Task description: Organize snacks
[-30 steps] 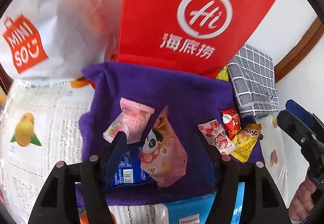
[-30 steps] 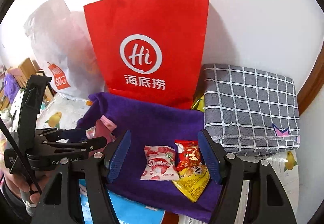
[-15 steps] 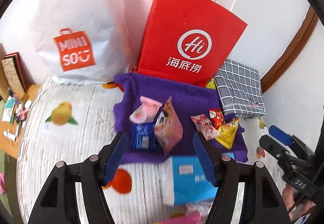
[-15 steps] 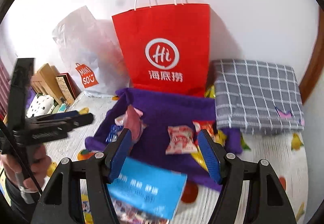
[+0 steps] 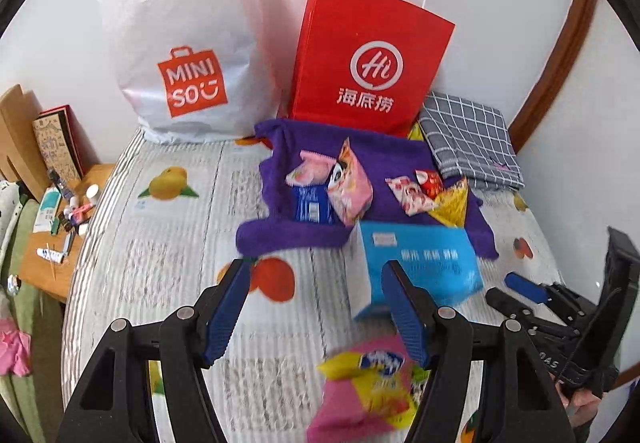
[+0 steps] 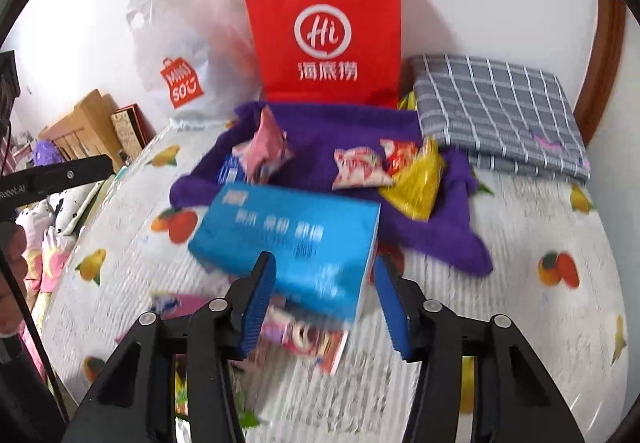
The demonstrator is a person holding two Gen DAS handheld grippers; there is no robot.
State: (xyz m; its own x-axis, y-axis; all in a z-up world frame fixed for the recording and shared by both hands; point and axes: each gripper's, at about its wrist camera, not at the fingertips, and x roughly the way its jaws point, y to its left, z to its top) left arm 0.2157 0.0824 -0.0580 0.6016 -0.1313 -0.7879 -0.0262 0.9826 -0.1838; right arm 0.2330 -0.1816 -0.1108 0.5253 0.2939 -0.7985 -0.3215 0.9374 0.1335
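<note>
Bedspread (image 5: 168, 243) holds bags (image 5: 188, 43), blanket (image 5: 472, 135).

Both grippers: black angular frames, silver screws, jaws faced with ribbed blue pads (image 5: 224, 317).

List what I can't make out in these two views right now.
- Blue box: print motion-blurred in the right wrist view.
- Snacks under it: covered by the box and the closing right gripper.
- Pink-yellow packet: blurred, cut by the left wrist view's bottom edge.
- Red bag: contents hidden by its front.

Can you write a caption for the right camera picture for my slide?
Right tool closing around nothing above blue box, snacks on purple towel beyond.
</note>
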